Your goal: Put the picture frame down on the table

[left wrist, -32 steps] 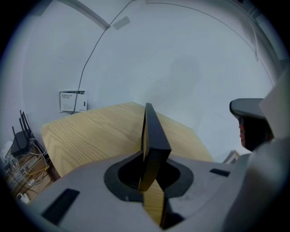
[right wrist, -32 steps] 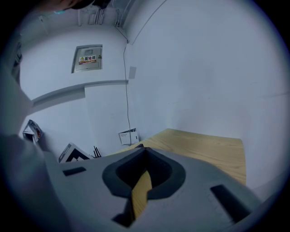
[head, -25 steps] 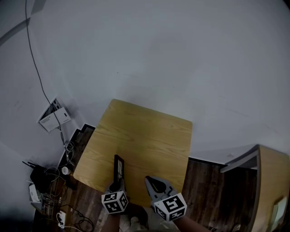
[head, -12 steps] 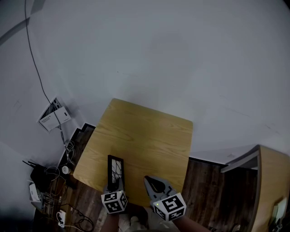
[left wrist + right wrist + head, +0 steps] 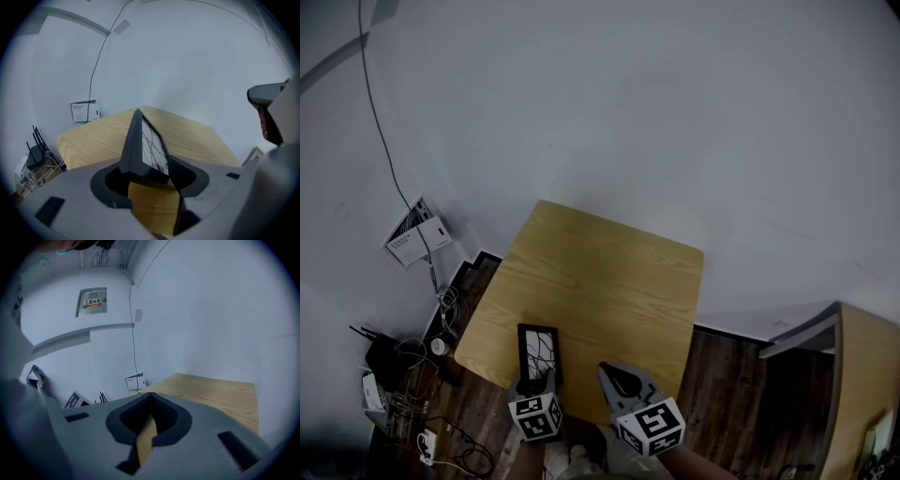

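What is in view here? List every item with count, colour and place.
Rectangular wooden table: one, light brown, centre, against the white wall.
Black rectangular picture frame: one, tilted over the table's near left corner, in the left gripper.
White printed box: one, at the wall's foot, left.
Thin wall cable: one, dark, running down the wall, left.
Tangle of cables: dark, on the floor left of the table.
Wooden cabinet: one, light brown, far right.
Left gripper: grey, shut on the picture frame.
Right gripper: grey, shut, empty.
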Demonstrator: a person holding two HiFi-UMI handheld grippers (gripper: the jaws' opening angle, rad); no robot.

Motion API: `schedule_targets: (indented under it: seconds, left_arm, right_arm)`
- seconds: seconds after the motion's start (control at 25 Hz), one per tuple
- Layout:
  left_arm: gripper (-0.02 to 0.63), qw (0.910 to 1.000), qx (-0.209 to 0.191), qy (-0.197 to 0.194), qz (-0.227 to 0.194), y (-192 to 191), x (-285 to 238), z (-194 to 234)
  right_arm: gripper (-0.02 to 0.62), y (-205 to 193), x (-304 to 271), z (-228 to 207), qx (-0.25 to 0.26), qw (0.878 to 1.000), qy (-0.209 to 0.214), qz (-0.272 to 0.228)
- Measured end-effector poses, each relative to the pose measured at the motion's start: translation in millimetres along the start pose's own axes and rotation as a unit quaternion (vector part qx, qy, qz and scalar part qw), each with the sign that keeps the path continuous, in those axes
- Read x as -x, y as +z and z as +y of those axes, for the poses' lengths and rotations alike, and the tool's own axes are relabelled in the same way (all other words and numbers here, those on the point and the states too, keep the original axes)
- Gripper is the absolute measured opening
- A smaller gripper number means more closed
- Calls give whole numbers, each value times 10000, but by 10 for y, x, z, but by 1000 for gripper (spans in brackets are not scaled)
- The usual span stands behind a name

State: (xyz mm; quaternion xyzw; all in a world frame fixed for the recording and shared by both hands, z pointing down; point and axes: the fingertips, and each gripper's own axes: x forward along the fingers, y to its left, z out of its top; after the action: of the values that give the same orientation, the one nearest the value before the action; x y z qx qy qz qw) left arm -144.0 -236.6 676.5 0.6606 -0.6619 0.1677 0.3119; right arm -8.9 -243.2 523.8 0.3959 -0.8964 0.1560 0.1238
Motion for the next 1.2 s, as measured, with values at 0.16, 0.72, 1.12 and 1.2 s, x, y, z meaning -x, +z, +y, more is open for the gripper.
schedule_targets:
  seconds: [0.16,0.72,1.12,1.2]
  left_arm:
    - [243,9999,14,150,25,-32,14,61]
    - [298,9991,15,423,-22,-39,97,196]
    - [276,9995,-26,88,-286,104,377,144]
    - [225,9991,-76,78,-418,157,476,148]
  right_arm:
    - [-2,0,8,15,13,10000,29,9]
    - [-2,37,-8,113,114,9998,167,3]
    - [-2,50,49,320,190,9997,164,-43]
    - [-2,48,87,359,188,9997,130,-66]
